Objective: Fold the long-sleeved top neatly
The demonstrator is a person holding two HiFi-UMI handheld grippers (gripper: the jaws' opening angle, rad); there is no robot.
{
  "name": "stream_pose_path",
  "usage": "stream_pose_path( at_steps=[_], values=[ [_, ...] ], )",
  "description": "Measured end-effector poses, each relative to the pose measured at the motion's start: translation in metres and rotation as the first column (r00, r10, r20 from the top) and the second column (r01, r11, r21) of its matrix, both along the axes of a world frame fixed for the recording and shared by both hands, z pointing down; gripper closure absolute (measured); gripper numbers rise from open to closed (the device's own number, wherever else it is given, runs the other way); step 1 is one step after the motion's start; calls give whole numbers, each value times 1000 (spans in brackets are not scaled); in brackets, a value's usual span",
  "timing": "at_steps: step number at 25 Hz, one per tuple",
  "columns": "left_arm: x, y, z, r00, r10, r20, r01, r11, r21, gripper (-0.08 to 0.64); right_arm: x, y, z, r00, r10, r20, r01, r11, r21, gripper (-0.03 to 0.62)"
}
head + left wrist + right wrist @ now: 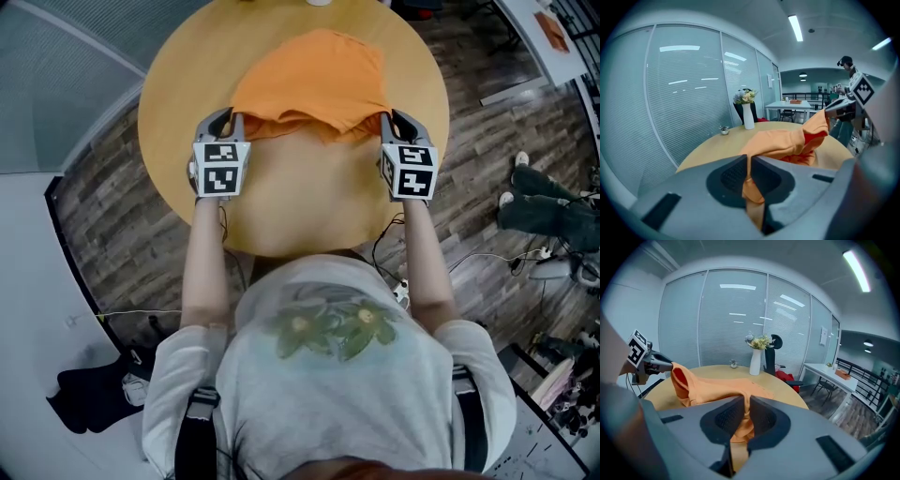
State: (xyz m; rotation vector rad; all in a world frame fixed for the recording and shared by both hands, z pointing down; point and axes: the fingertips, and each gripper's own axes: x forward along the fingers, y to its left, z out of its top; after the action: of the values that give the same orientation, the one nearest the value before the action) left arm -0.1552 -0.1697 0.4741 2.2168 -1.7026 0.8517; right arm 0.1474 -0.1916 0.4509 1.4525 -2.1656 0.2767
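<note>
Head view: left gripper (228, 119), right gripper (391, 119) each pinching orange top (314, 75) edge.

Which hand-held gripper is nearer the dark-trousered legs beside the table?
Right. The right hand-held gripper holds the orange top on the side toward the legs; the left hand-held gripper holds its opposite side, farther away.

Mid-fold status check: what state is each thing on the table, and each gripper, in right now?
orange top: near edge lifted, far part lying on the round table.
left gripper: shut on the orange top.
right gripper: shut on the orange top.
vase: upright, flowers in it.
</note>
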Motion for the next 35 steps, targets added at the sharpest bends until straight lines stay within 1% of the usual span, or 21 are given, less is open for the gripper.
stream_pose_path(
  at_steps=[7,17,23,30,35],
  values=[
    [5,25,-28,1000,-7,-16,8,997,72,534,8,23,-21,1000,21,8,-21,999,50,545],
    [15,55,-71,1000,18,-1,-17,984,175,534,17,57,-52,998,52,30,-56,991,123,545],
    [20,86,-85,999,32,8,-33,981,193,534,17,87,-60,997,65,39,-69,989,132,545],
    [15,134,-101,999,32,12,-34,976,214,534,16,135,-71,996,83,38,-88,984,157,545],
    [13,166,-116,999,32,1,-31,968,249,534,17,169,-83,994,96,46,-103,977,185,545]
  ],
)
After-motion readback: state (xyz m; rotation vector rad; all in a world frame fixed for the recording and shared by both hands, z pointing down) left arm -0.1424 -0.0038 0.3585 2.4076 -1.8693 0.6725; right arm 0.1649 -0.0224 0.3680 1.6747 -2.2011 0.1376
